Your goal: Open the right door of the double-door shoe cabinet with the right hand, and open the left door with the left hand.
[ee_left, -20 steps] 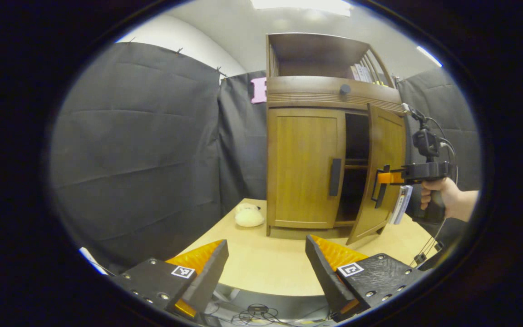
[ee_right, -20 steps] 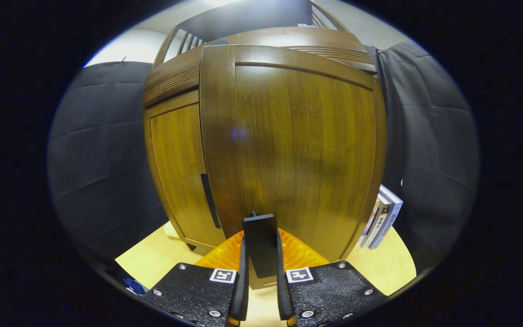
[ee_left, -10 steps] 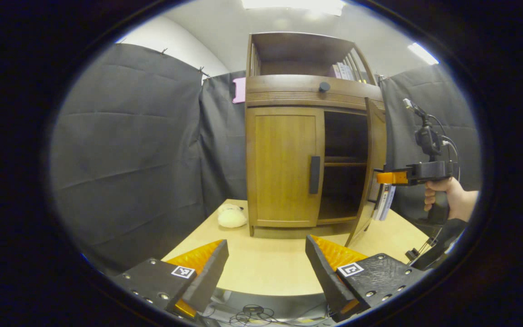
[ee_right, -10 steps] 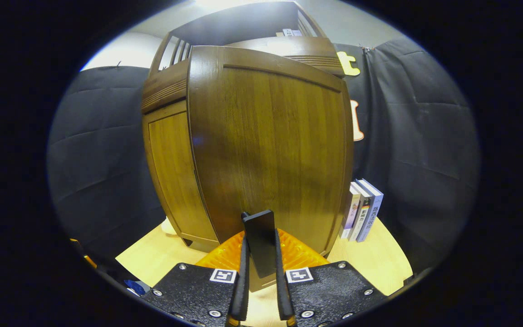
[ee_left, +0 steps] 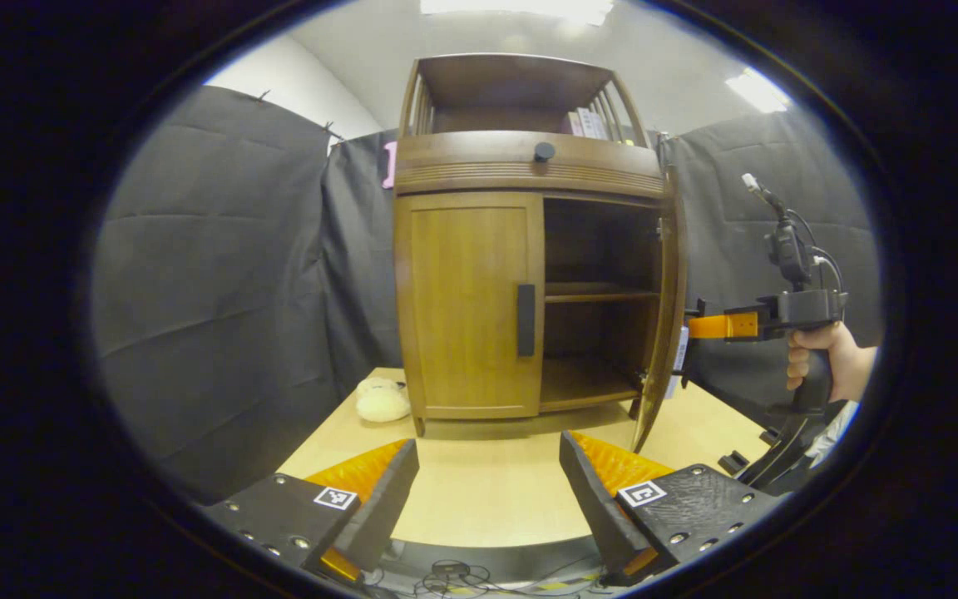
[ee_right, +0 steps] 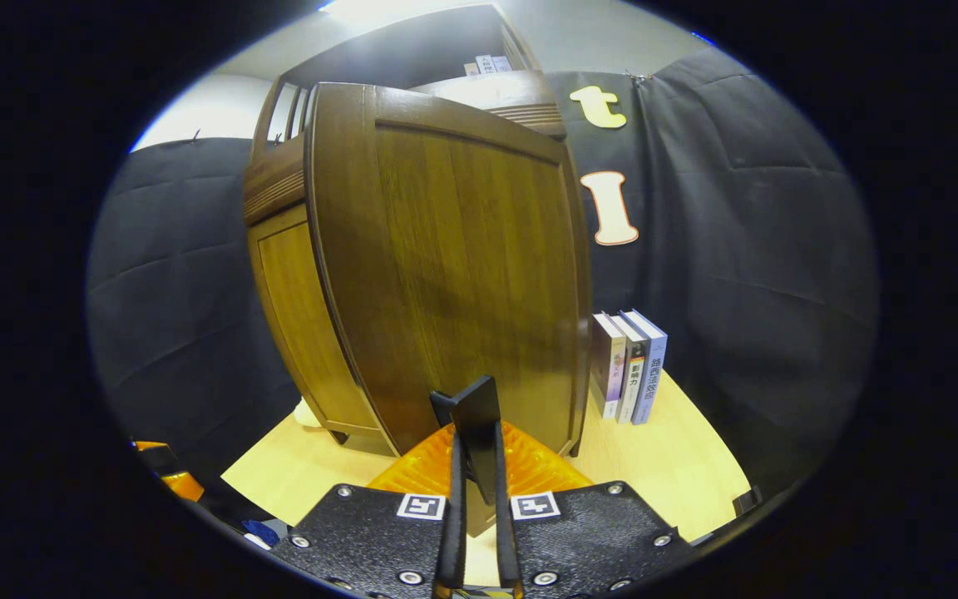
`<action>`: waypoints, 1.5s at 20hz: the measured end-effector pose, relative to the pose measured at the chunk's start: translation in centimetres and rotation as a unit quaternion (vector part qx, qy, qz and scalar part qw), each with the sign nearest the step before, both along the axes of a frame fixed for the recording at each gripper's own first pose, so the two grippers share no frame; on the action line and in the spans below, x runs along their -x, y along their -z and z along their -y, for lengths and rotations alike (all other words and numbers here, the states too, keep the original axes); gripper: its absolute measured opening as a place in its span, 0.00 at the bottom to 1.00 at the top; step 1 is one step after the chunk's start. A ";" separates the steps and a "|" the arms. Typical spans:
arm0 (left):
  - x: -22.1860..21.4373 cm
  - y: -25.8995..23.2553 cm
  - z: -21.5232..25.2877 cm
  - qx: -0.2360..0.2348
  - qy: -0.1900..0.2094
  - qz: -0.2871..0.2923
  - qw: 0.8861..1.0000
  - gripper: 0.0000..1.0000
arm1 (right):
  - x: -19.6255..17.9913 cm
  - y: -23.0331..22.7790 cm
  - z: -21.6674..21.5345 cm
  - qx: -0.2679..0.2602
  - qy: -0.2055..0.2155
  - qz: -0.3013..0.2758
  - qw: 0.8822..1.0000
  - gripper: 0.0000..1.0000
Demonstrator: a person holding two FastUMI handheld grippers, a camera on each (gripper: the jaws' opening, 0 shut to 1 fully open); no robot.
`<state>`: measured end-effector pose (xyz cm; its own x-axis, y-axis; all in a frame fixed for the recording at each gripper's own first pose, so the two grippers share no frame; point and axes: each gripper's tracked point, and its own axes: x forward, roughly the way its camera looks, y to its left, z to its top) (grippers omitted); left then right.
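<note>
The wooden shoe cabinet (ee_left: pixel 529 166) stands on the table. Its left door (ee_left: pixel 466 304) is closed, with a black vertical handle (ee_left: pixel 525 320). The right door (ee_left: pixel 664 308) is swung wide, edge-on to the left gripper view, baring two inner shelves. A hand (ee_left: pixel 812 366) holds my right gripper (ee_left: pixel 693 326) against that door's outer face. In the right gripper view the right door (ee_right: pixel 462 266) rises close ahead, and my right gripper (ee_right: pixel 476 466) is shut on its black handle (ee_right: pixel 475 416). My left gripper (ee_left: pixel 487 474) hovers open over the table's near edge, well short of the cabinet.
A white plush toy (ee_left: pixel 382 401) lies on the table (ee_left: pixel 479 499) by the cabinet's left foot. Three books (ee_right: pixel 630 366) stand upright to the right of the open door. More books (ee_left: pixel 591 123) sit on the top shelf. Cables (ee_left: pixel 446 574) hang below the table's front edge.
The right door has swung from partly open to wide open, pulled by my right gripper. The cabinet has slid leftward in the left gripper view. My left gripper has stayed open.
</note>
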<state>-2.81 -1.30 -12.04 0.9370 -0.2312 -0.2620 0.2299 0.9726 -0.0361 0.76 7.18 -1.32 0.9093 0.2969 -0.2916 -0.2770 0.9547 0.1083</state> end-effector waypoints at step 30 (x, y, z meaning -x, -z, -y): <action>-5.8 -3.2 15.2 0.026 -0.107 -0.010 0.994 0.98 | -2.3 -1.6 15.8 -0.040 -0.114 0.014 0.993 0.06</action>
<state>3.01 -16.46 -8.86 0.9606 -0.0419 -0.2747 0.0175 0.9957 -0.0908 3.09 -8.60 0.24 0.8229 0.5173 -0.2350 -0.4893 0.8554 0.1698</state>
